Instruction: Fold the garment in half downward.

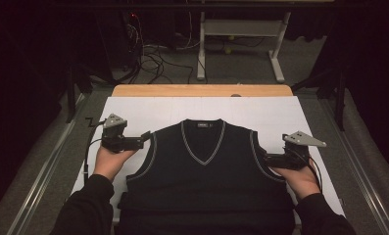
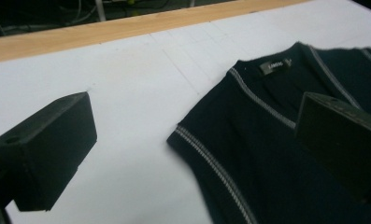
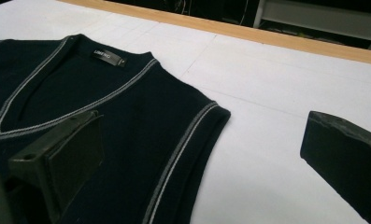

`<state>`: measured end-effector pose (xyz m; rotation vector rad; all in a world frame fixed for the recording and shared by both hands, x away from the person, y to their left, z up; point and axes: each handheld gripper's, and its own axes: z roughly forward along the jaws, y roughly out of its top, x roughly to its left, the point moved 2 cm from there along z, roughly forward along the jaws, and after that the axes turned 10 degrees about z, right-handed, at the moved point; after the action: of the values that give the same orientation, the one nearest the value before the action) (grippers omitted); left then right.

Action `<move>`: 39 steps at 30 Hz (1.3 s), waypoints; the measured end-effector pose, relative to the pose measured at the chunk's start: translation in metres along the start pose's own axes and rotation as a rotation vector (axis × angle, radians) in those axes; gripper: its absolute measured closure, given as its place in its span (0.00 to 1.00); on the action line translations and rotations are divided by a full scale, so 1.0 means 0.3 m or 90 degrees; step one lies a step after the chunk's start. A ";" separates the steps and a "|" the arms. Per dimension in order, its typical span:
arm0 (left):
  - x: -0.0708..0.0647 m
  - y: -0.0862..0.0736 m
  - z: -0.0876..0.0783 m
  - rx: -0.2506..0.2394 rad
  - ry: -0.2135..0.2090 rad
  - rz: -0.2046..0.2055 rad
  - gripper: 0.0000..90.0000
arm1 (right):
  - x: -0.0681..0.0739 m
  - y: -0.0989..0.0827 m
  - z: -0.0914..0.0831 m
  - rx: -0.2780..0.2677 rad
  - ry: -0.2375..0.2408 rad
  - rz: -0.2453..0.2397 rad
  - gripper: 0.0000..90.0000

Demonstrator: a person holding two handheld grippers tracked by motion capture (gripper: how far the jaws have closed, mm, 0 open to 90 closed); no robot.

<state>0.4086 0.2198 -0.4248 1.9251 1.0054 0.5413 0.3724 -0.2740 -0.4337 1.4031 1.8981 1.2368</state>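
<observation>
A dark sleeveless V-neck vest (image 1: 204,171) with grey trim lies flat, front up, on the white table cover (image 1: 148,110). My left gripper (image 1: 144,139) is open at the vest's left armhole. In the left gripper view the left gripper (image 2: 192,121) has one jaw over the white cover and the other over the vest (image 2: 267,154). My right gripper (image 1: 266,159) is open at the right armhole. In the right gripper view the right gripper (image 3: 204,126) likewise straddles the trimmed edge of the vest (image 3: 103,93). Neither gripper holds fabric.
A wooden strip (image 1: 202,90) runs along the table's far edge. Beyond it stand a white desk frame (image 1: 241,29) and loose cables (image 1: 153,58) on the floor. The vest's hem reaches the table's near edge between the person's sleeves.
</observation>
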 end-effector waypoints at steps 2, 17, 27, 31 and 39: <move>0.000 0.014 0.015 0.001 0.005 0.012 0.00 | -0.002 0.015 0.016 0.002 -0.002 0.001 0.00; 0.009 0.023 0.174 0.080 0.013 -0.031 0.00 | -0.036 0.050 0.180 0.044 -0.022 0.031 0.00; -0.019 -0.039 0.271 0.155 0.009 -0.054 0.01 | -0.036 0.010 0.246 0.077 -0.036 0.045 0.01; -0.019 -0.041 0.276 0.170 0.012 -0.061 0.06 | -0.036 0.009 0.253 0.080 -0.044 0.041 0.01; -0.026 -0.058 0.296 0.207 0.005 -0.072 0.14 | -0.055 0.011 0.256 0.082 -0.060 0.048 0.01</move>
<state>0.4578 0.1740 -0.4860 2.1320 1.2608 0.3353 0.4406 -0.2595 -0.4701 1.5849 1.9052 1.0786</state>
